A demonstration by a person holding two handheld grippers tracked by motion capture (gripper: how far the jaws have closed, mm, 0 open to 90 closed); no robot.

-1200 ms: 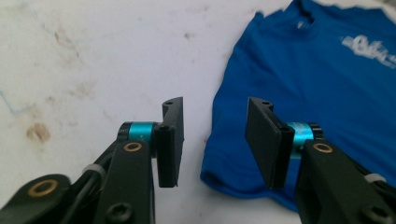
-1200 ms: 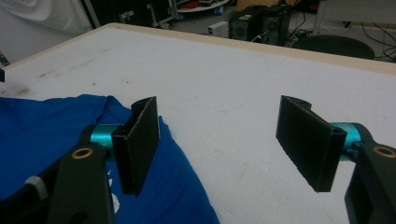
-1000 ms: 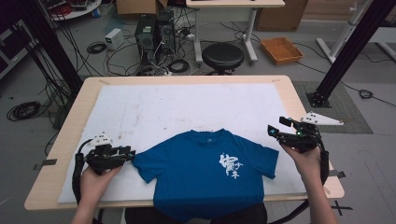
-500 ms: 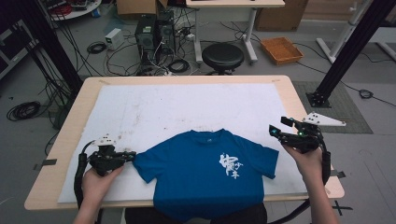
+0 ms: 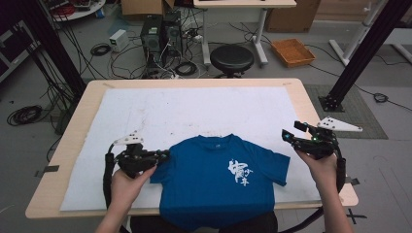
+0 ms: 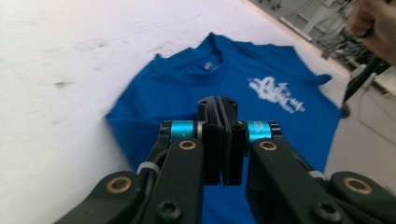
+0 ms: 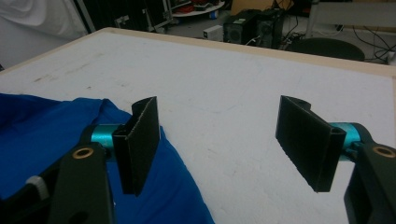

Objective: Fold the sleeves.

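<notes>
A blue T-shirt (image 5: 214, 184) with a white print lies face up at the near edge of the white mat (image 5: 194, 111), its hem hanging over the table's front. My left gripper (image 5: 164, 155) is at the shirt's left sleeve, which is drawn in toward the body. In the left gripper view the jaws are pressed together (image 6: 217, 100) above the blue T-shirt (image 6: 261, 60), shut on the sleeve fabric. My right gripper (image 5: 291, 132) hovers open just beyond the right sleeve. In the right gripper view its jaws (image 7: 224, 144) stand wide apart, the left one over the blue sleeve (image 7: 37, 130).
The mat covers most of the wooden table (image 5: 77, 141). Behind the table stand a black stool (image 5: 231, 57), computer towers (image 5: 158, 34) with loose cables, and an orange tray (image 5: 293, 51) on the floor. Black frame posts (image 5: 359, 53) rise at both sides.
My left gripper has moved right and a little up, and the left sleeve that lay spread out is now pulled in toward the shirt's body. The right gripper has stayed put.
</notes>
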